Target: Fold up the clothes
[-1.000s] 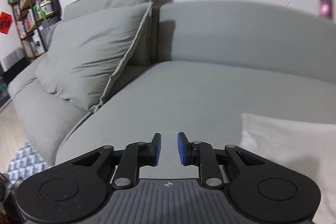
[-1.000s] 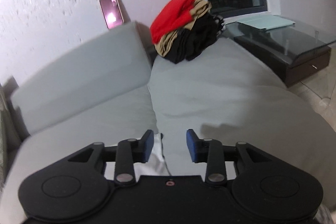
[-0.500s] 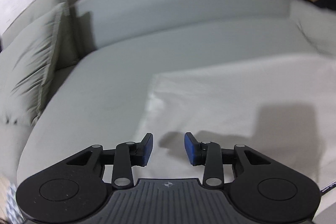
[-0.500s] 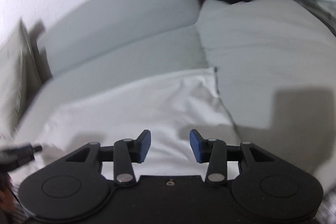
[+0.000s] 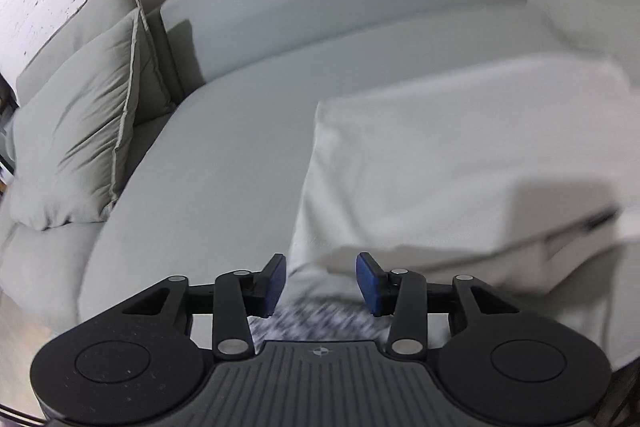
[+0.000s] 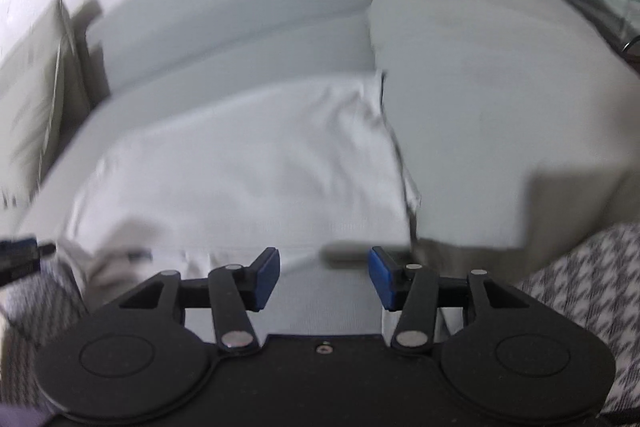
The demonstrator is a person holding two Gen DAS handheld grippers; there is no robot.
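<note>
1. White garment (image 5: 460,163) is lying spread on the grey sofa (image 5: 224,163) seat, its near edge hanging over the sofa's front.
2. Left gripper (image 5: 320,277) and right gripper (image 6: 324,275) are spreading, pinching nothing.
3. Step judged: approaching the hem; next calls for pinching both near corners.

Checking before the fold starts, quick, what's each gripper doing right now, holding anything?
Left gripper: fingers opening, holding nothing, at the white garment's near edge.
Right gripper: fingers opening, holding nothing, over the same garment.
</note>
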